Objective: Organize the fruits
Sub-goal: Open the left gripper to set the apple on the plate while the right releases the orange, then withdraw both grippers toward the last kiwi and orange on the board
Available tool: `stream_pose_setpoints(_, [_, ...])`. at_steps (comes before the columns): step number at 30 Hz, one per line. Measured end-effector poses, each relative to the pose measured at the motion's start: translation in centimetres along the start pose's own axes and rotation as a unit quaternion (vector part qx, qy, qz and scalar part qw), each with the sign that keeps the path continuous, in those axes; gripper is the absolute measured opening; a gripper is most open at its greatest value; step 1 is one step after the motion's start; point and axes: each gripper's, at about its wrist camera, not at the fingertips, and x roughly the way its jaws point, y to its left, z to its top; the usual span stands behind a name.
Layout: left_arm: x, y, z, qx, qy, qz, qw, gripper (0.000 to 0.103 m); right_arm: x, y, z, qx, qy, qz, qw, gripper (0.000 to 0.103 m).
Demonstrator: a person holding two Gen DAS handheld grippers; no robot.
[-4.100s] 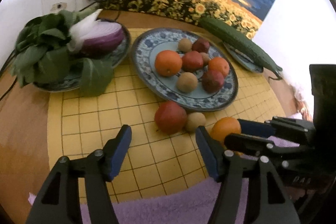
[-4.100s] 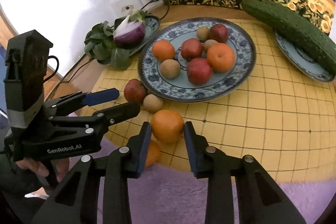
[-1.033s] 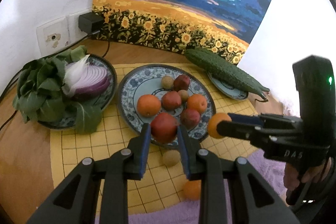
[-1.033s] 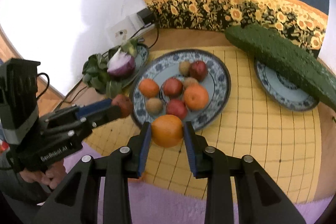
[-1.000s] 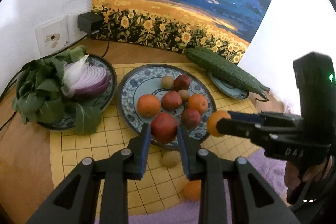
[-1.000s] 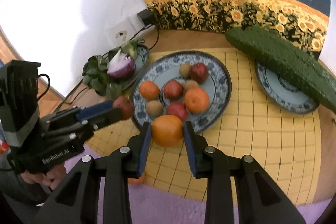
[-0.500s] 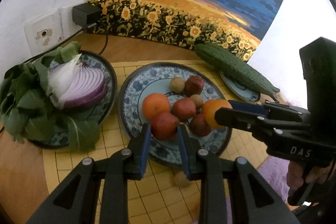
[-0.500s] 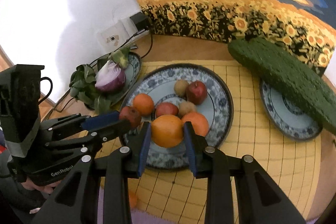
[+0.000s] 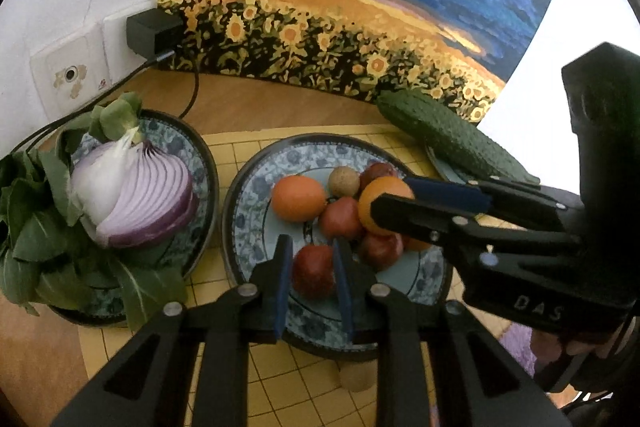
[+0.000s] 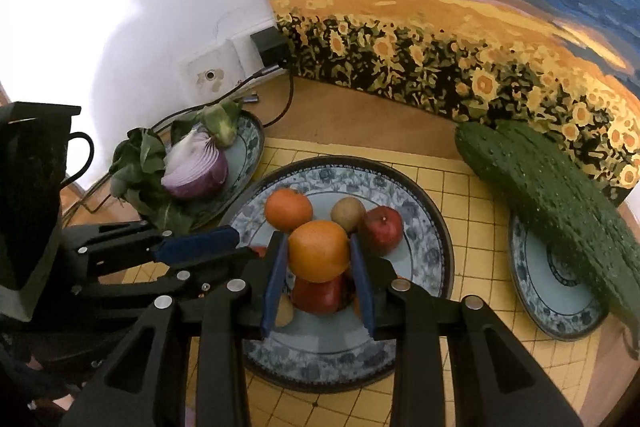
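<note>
Hovering over the blue patterned plate (image 9: 256, 203) at frame centre, left tongs (image 9: 313, 277), just closing, grip a dark red round fruit (image 9: 313, 275); right tongs (image 10: 319, 265) grip a round orange (image 10: 319, 255).

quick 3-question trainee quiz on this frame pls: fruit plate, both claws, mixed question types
1. True or false: the right claw grips an orange above the fruit plate.
2. What does the left claw hold?
A. a half onion
B. a red fruit
C. a cucumber
3. Fill in: the cucumber lies across a small ____ right of the fruit plate.

Key
1. True.
2. B, the red fruit, with blue pads on both sides, over the plate's near part.
3. Plate, blue patterned.
</note>
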Motion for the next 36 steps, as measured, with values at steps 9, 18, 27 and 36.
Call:
stream_pose_setpoints(9, [0.2, -0.4, -0.1, 0.0, 0.002, 0.004, 1.0, 0.022, -0.1, -0.2, -0.4, 0.0, -0.007, -0.014, 1.0, 0.033])
stream_pose_setpoints(18, [-0.8, -0.2, -0.6, -0.018, -0.012, 0.001, 0.9998, 0.035, -0.2, 0.2, -1.0, -0.005, 0.01, -0.018, 1.0, 0.036])
stream_pose_setpoints(27, [-2.6, 0.7, -0.8, -0.037, -0.033, 0.004, 0.9988, 0.054, -0.6, 0.6, -0.9, -0.008, 0.016, -0.023, 1.0, 0.052])
stream_pose_setpoints(36, [-3.7, 0.5, -1.0, -0.038, -0.045, 0.0, 0.9983, 0.072, -2.1, 0.2, -1.2, 0.014, 0.009, -0.031, 0.999, 0.069])
